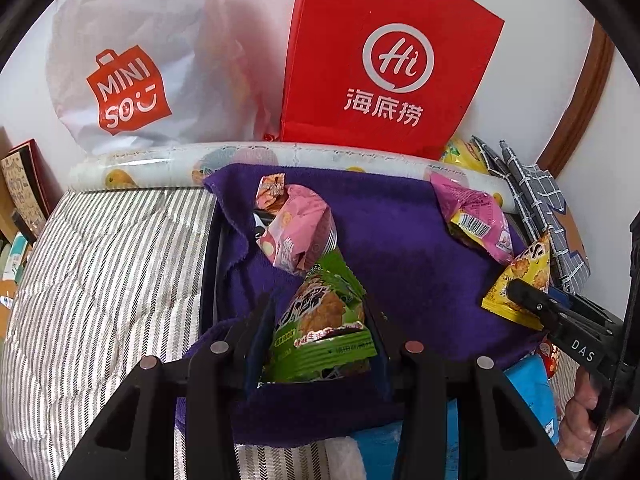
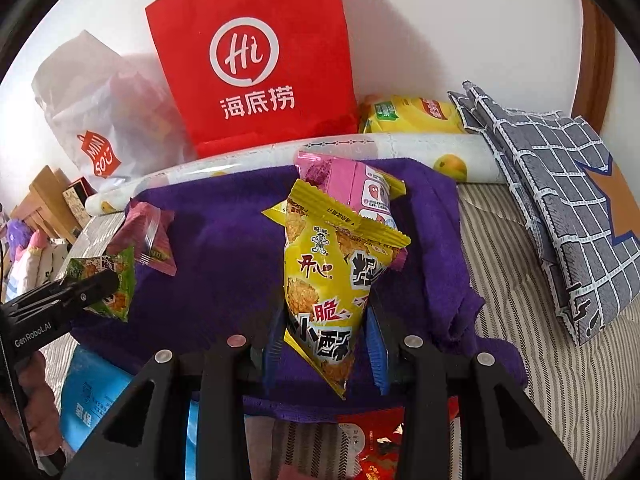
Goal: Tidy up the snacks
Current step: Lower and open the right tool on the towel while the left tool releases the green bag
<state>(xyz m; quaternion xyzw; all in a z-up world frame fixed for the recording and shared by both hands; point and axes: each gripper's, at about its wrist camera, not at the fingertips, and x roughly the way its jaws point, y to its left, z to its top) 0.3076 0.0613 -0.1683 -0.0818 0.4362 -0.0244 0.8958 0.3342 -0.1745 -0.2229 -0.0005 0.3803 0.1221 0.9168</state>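
My left gripper (image 1: 318, 314) is shut on a green snack packet (image 1: 320, 320), held just above a purple towel (image 1: 404, 248). A pink packet (image 1: 296, 228) lies on the towel right behind it, and a second pink packet (image 1: 476, 216) lies at the towel's far right. My right gripper (image 2: 324, 316) is shut on a yellow snack packet (image 2: 332, 272), upright over the purple towel (image 2: 224, 264), with a pink packet (image 2: 356, 188) behind. In the right wrist view the left gripper (image 2: 100, 284) and the green packet (image 2: 108, 280) show at the left edge.
A red paper bag (image 1: 384, 60) and a white plastic bag (image 1: 132, 80) stand against the wall behind a fruit-print roll (image 1: 160, 164). Striped bedding (image 1: 100, 280) spreads left. A checked cloth bag (image 2: 560, 208), a yellow pack (image 2: 412, 114), a blue pack (image 2: 92, 392) and a red packet (image 2: 372, 444) lie around.
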